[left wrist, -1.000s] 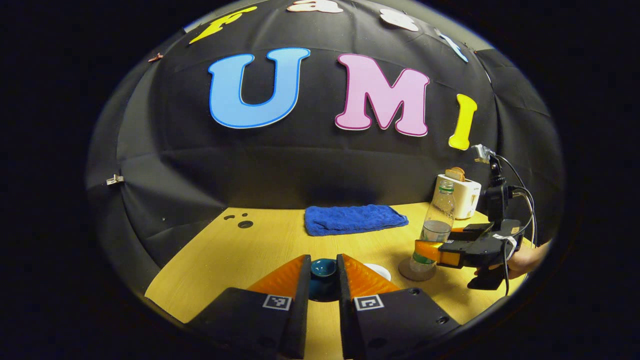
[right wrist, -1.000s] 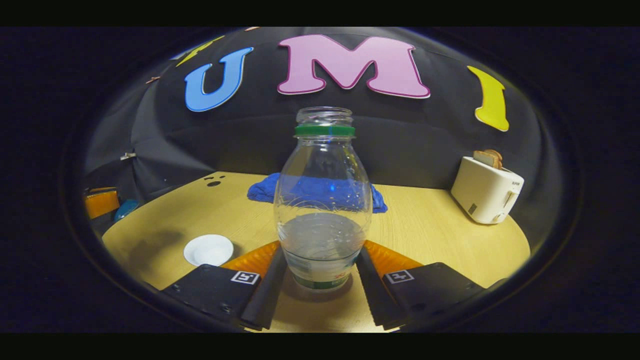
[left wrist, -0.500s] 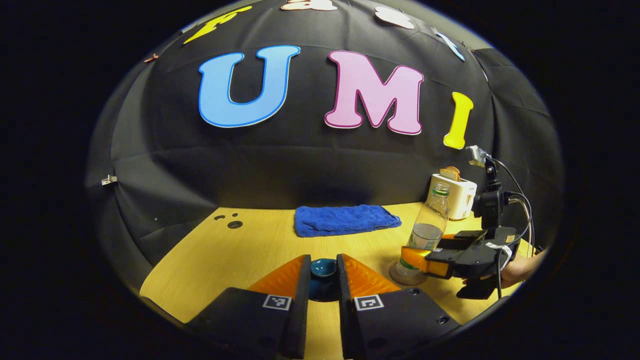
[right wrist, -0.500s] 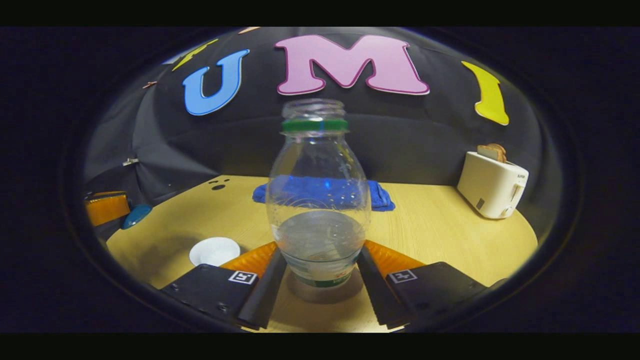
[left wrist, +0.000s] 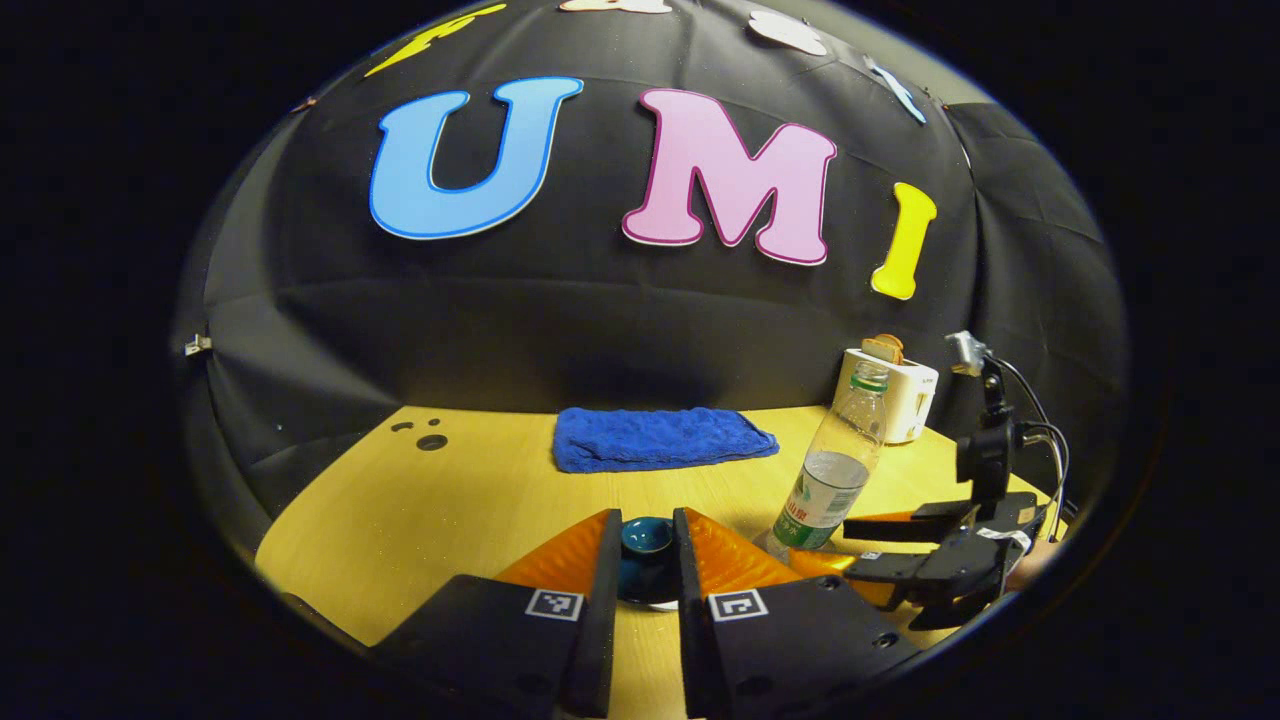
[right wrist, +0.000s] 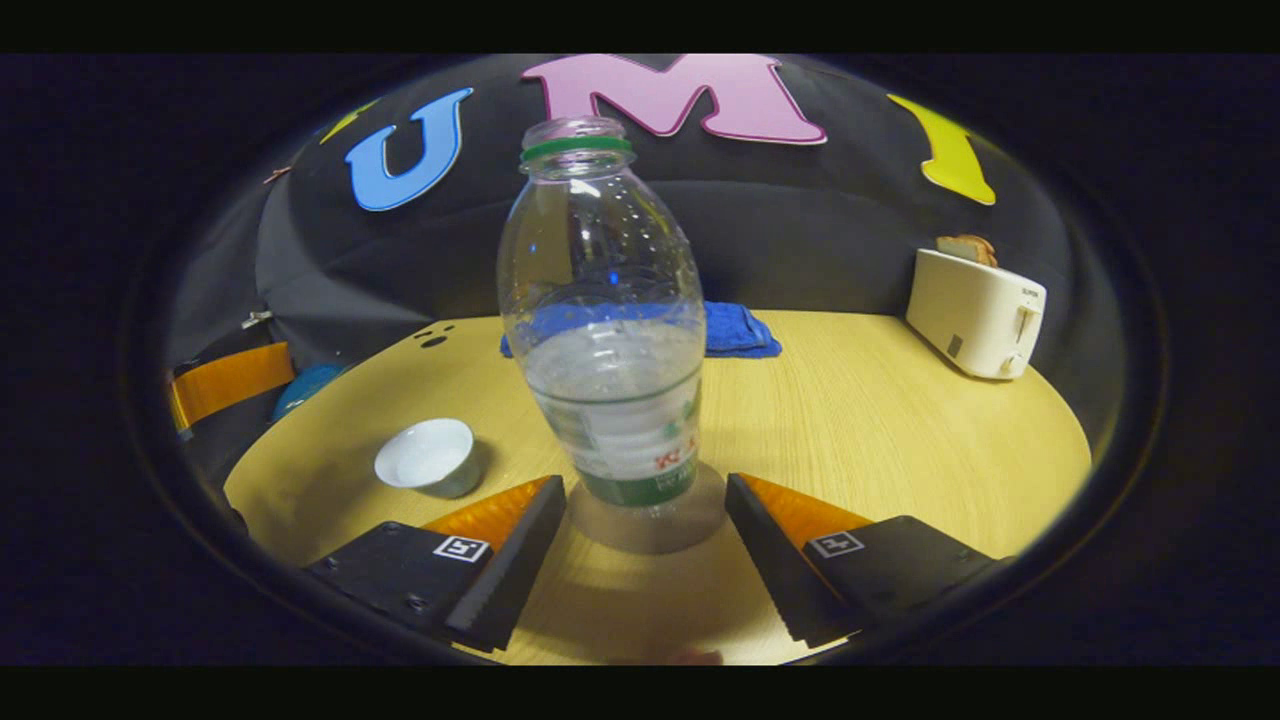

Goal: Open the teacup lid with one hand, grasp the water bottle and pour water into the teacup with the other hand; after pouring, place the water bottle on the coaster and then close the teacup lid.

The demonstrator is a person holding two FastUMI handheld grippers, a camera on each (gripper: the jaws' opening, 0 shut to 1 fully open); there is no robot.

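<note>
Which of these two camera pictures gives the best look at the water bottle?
The right gripper view: the water bottle stands close and central on its coaster, water level and uncapped neck plain. The left gripper view shows the bottle small, far right, its base partly behind that camera's own jaws.

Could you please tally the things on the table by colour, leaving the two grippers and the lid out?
White: 2, the teacup and the toaster.
Blue: 1, the towel.
Clear: 1, the water bottle.
Brown: 1, the coaster under the bottle.
Total: 5.
</note>
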